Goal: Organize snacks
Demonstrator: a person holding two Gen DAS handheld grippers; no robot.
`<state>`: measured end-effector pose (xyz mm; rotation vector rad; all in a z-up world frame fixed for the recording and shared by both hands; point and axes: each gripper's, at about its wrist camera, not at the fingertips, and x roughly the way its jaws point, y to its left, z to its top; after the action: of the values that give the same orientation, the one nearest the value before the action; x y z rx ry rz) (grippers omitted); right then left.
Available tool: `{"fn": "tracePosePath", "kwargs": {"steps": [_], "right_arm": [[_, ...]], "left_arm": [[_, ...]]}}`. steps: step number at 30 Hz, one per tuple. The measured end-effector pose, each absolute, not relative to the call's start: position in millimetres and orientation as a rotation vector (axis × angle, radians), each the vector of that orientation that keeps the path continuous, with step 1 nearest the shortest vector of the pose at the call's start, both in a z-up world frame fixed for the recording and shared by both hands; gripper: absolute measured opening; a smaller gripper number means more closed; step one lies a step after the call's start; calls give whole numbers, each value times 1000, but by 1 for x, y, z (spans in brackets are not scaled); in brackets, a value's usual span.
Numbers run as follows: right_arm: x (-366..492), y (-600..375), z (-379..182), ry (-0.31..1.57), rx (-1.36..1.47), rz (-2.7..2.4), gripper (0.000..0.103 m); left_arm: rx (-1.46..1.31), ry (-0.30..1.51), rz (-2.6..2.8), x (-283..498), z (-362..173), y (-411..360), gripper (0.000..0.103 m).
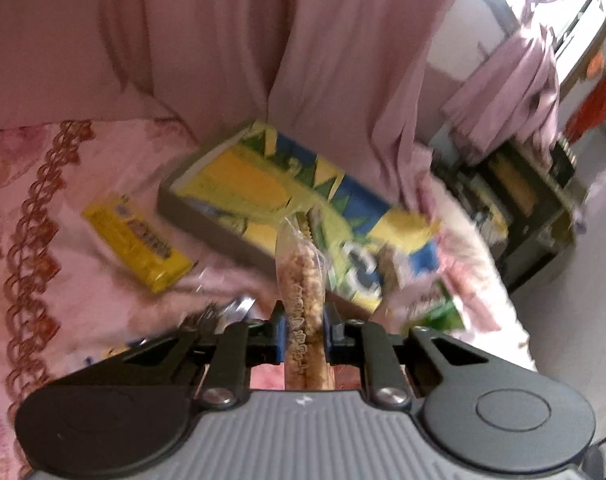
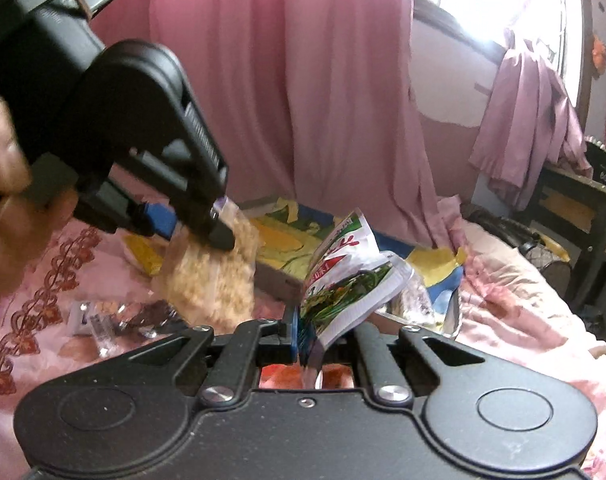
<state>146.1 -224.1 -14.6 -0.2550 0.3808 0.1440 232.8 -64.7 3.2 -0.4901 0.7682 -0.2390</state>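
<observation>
My left gripper [image 1: 303,320] is shut on a clear bag of puffed grain snack [image 1: 301,276], held above the bed; it shows from the side in the right wrist view [image 2: 215,276], hanging from the left gripper [image 2: 199,228]. My right gripper [image 2: 305,344] is shut on a white, red and green snack packet [image 2: 343,276], also seen blurred in the left wrist view [image 1: 427,304]. A flat box with a yellow, blue and green corn print [image 1: 271,192] lies on the bed beyond both grippers; it also shows in the right wrist view [image 2: 279,248].
A yellow wrapped bar [image 1: 137,238] lies left of the box on the pink bedspread [image 1: 43,208]. Small silver and dark wrappers [image 2: 115,320] lie near the front. Pink curtains [image 2: 323,100] hang behind. A dark table [image 2: 583,208] stands at the right.
</observation>
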Motion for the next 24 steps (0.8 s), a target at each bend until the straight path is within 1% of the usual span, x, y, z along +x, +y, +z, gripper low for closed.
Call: {"fn": "tracePosePath", "kwargs": {"steps": [6, 13, 18, 24], "right_arm": [[163, -227, -3, 291, -269, 134, 7], [206, -248, 2, 215, -273, 77, 7], [246, -275, 0, 235, -220, 26, 8], [276, -290, -18, 294, -192, 21, 8]], "left_arm": [[-446, 729, -232, 263, 16, -80, 19], [-437, 707, -216, 304, 19, -102, 19], [-470, 705, -191, 332, 11, -110, 19], [-468, 721, -177, 355, -3, -113, 19]]}}
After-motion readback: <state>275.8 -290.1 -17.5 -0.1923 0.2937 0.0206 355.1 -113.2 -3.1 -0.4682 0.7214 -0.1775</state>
